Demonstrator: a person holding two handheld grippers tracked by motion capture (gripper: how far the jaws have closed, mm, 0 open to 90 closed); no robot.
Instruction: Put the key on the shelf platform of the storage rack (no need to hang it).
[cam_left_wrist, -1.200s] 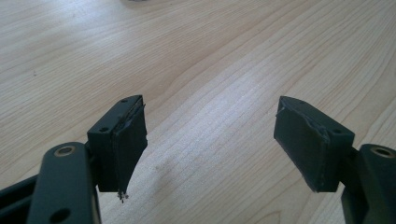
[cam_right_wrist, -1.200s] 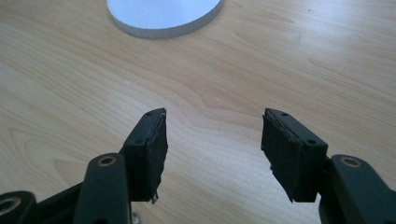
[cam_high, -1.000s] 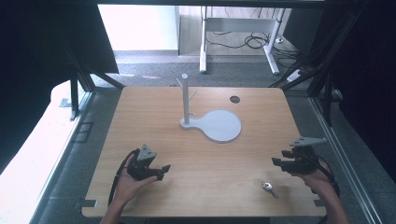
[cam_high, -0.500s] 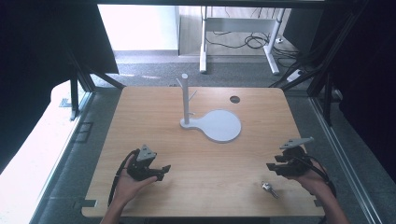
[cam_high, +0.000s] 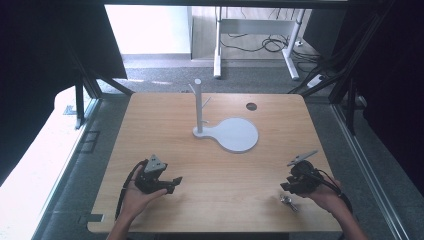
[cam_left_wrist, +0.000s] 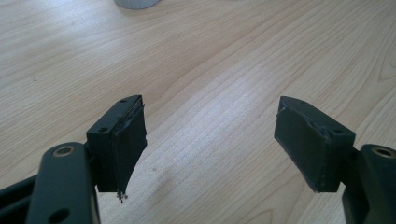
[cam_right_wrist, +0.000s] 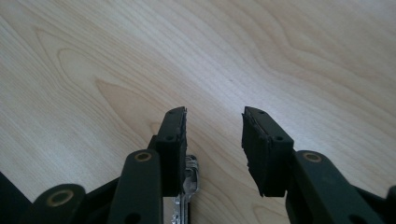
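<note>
A small shiny metal piece (cam_high: 288, 202), perhaps a key, lies near the table's front right edge. My right gripper (cam_high: 285, 186) hovers just behind it, held in a hand. In the right gripper view the metal piece (cam_right_wrist: 187, 183) shows low down against the inner side of the left jaw, behind the tips. The right gripper (cam_right_wrist: 214, 140) is open; its jaws have just been closing, and no pad presses on the piece. My left gripper (cam_high: 172, 184) rests at the front left, and in its own view the left gripper (cam_left_wrist: 210, 140) stands wide open over bare wood.
A white peg stand (cam_high: 198, 107) with a round flat base (cam_high: 235, 134) stands at mid table; the base's edge (cam_left_wrist: 135, 3) peeks into the left gripper view. A dark round hole (cam_high: 251, 106) sits at the back right. Black frame posts flank the table.
The right gripper has moved left and down toward the metal piece, and its jaws have narrowed. The left gripper has stayed in place.
</note>
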